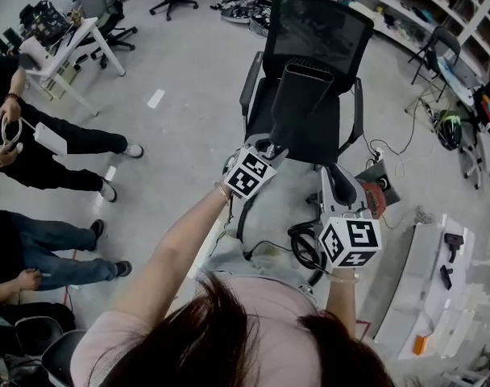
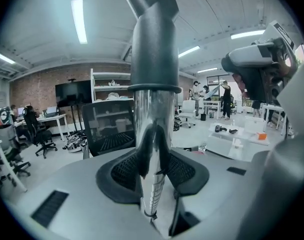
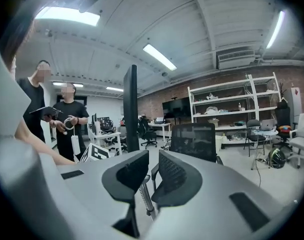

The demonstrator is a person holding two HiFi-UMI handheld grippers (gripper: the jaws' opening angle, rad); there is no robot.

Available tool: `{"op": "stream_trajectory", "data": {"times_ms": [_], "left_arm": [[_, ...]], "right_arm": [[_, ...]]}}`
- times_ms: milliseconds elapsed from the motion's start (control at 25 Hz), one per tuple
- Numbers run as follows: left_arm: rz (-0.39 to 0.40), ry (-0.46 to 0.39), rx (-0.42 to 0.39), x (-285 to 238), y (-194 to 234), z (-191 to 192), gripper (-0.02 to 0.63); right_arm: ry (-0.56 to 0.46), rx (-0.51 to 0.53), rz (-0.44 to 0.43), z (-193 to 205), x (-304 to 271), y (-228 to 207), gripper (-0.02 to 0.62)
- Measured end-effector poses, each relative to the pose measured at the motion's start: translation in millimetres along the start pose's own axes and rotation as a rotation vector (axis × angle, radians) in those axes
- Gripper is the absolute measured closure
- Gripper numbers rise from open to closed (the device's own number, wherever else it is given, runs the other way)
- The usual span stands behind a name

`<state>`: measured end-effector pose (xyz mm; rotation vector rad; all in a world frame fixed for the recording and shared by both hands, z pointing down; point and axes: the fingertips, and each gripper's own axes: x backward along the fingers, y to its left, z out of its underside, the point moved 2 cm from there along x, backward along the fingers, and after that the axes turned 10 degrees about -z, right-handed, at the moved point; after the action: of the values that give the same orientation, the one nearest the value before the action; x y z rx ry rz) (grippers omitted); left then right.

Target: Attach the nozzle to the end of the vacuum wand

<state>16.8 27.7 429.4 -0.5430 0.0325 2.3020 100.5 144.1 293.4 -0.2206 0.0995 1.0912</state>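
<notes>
In the head view my left gripper (image 1: pixel 271 147) holds a wide dark nozzle (image 1: pixel 297 103) upright in front of a black office chair. The left gripper view shows the left gripper (image 2: pixel 153 159) shut on a shiny metal wand tube (image 2: pixel 153 124). The dark nozzle (image 2: pixel 152 44) sits over the top of that tube. My right gripper (image 1: pixel 339 185) hangs lower and to the right, apart from the nozzle. In the right gripper view its jaws (image 3: pixel 146 171) stand a little apart with nothing between them. There the nozzle (image 3: pixel 131 109) shows edge-on as a dark upright strip at the left.
The office chair (image 1: pixel 321 31) stands just behind the nozzle. Cables (image 1: pixel 305 248) and a red and black device (image 1: pixel 379 196) lie on the floor by my right hand. A white table (image 1: pixel 426 280) with small tools is at the right. People (image 1: pixel 35 151) stand at the left.
</notes>
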Motion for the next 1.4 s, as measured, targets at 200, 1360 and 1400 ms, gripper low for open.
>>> {"op": "stream_trajectory", "data": {"times_ms": [200, 1360, 1400], "left_arm": [[-0.025, 0.021, 0.001, -4.3, -8.7, -4.7, 0.457], [-0.028, 0.022, 0.030, -13.1, -12.2, -15.9, 0.457], [-0.025, 0.019, 0.030, -12.6, -12.2, -16.6, 0.457]], "right_arm": [[0.015, -0.003, -0.008, 3.0, 22.4, -12.8, 0.516], [-0.009, -0.133, 0.029, 5.4, 36.1, -25.8, 0.549], [-0.010, -0.135, 0.033, 4.8, 35.3, -25.4, 0.549]]}}
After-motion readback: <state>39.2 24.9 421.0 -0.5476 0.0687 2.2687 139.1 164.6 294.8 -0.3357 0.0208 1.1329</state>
